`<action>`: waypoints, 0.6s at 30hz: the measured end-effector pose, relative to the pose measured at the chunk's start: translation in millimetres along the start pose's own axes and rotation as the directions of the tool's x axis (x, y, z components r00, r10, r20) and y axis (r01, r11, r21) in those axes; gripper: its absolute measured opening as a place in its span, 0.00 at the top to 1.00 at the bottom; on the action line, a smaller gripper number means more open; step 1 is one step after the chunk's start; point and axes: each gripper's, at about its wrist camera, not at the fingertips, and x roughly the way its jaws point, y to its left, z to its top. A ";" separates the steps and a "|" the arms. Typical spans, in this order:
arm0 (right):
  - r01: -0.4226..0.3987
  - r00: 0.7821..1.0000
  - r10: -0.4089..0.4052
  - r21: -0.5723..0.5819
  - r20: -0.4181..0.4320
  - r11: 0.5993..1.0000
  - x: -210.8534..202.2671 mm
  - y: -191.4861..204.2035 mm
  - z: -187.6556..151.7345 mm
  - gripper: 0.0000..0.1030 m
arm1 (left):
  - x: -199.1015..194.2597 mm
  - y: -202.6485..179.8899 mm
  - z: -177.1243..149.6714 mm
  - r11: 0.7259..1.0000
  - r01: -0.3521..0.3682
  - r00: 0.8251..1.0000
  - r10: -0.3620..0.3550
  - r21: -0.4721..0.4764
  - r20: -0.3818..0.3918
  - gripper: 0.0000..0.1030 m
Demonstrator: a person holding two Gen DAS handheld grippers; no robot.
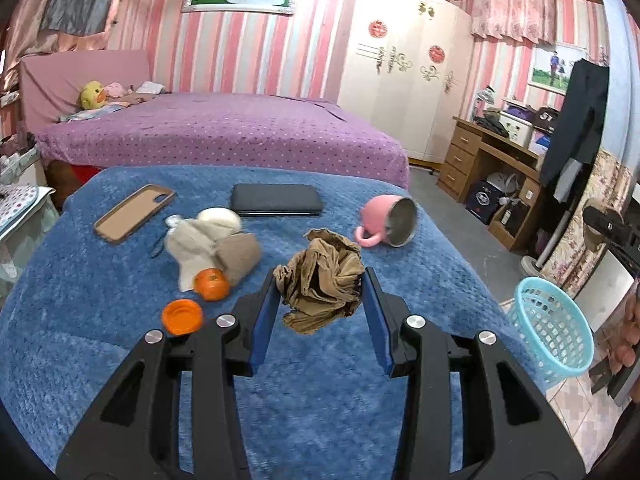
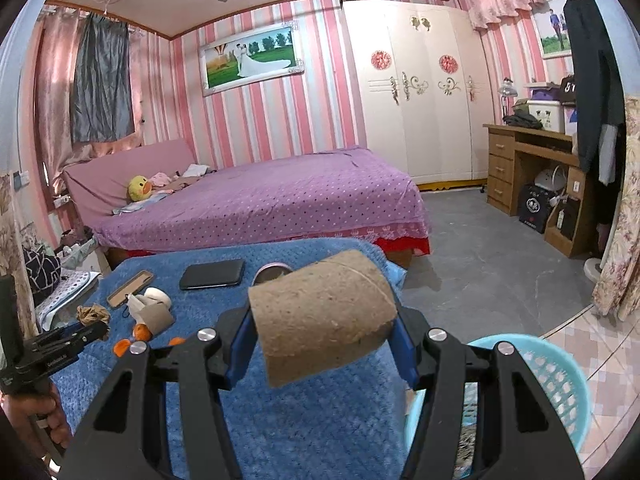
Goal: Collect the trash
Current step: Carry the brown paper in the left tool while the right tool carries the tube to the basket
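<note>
Crumpled paper: brown wad of creased paper [image 1: 322, 280]; clamped between the blue pads of the left gripper [image 1: 323, 284]; lifted clear of the blue fleece blanket [image 1: 100, 312]; seen small at the left edge in the right wrist view
Cardboard tube: short grey-brown cardboard roll core [image 2: 322, 320]; lying crosswise between the blue pads of the right gripper [image 2: 324, 330]; held above the blanket's right edge; tilted, right end higher
Left fingers: narrowed onto the paper wad; pads pressing both its sides
Right fingers: set fairly wide; closed on the two ends of the tube
Basket: light-blue perforated plastic basket [image 2: 560, 376]; standing on the floor just beside the blanket's right side; below and right of the tube
Remaining on blanket: second cardboard tube [image 1: 240, 258] touching white crumpled tissue [image 1: 196, 240]; small orange fruit [image 1: 211, 284] against them; orange plastic bottle cap [image 1: 182, 316] near the fruit
Other items: pink mug with steel lining [image 1: 386, 220], on its side; black phone [image 1: 276, 199], flat; tan phone case [image 1: 134, 213], inside up
Surroundings: purple dotted bed [image 1: 224, 132] behind the blanket
</note>
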 end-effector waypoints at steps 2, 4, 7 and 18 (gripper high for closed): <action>0.013 1.000 -0.013 -0.001 0.002 1.000 -4.4 -7.6 2.2 0.45 | 2.5 -15.0 3.4 1.000 0.012 1.000 -0.012 0.026 -0.002 0.61; 0.043 0.999 -0.043 0.010 0.011 0.999 -7.4 -18.6 3.4 0.45 | 4.0 -32.8 7.9 0.999 0.032 0.999 -0.033 0.043 0.001 0.61; 0.095 0.995 -0.095 0.032 0.013 0.995 -12.2 -38.0 3.9 0.45 | 6.8 -61.5 14.7 0.995 0.086 0.996 -0.086 0.043 0.007 0.61; 0.229 0.973 -0.232 0.189 -0.006 0.955 -39.5 -126.2 -4.3 0.44 | 46.4 -214.7 5.2 0.943 0.299 0.954 -0.291 0.149 -0.068 0.61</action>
